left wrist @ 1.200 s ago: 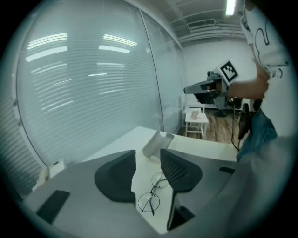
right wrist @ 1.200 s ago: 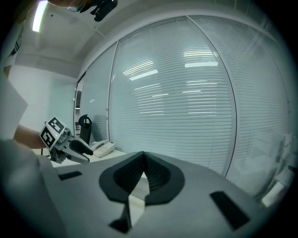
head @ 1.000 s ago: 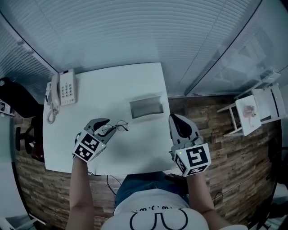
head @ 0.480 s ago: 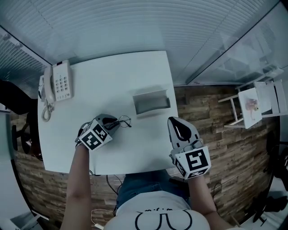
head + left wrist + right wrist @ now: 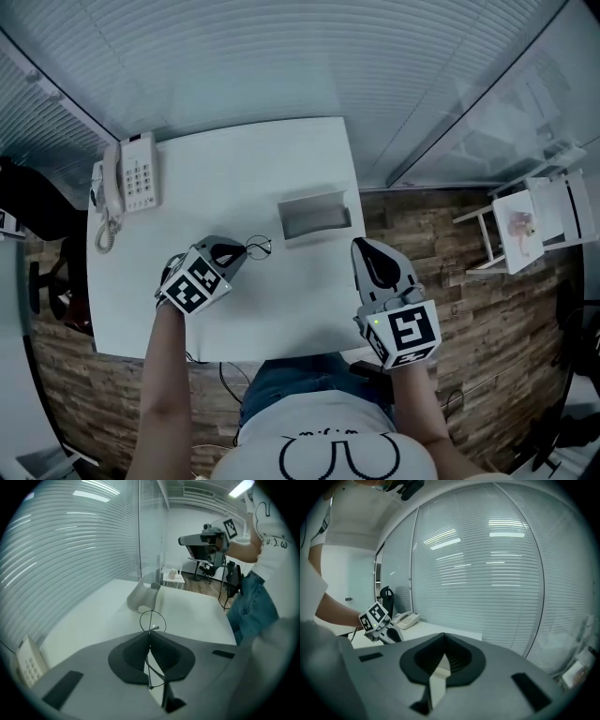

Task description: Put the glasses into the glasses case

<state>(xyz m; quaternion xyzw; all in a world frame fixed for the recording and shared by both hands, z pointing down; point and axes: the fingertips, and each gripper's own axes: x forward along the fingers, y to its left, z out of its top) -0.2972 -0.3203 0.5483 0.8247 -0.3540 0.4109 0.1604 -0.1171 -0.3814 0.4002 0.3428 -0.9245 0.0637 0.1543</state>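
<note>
Glasses — left gripper fingers clamped on wire frame.

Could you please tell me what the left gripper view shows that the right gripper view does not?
Only the left gripper view shows the glasses, pinched between its closed jaws with one lens ring sticking out ahead. It also shows the open glasses case lying beyond them and the right gripper held up in the air.

Only the right gripper view shows the left gripper from outside, lowered to the table. Its own jaws are together with nothing between them.

Both views show the white table, the telephone and the slatted blinds.
</note>
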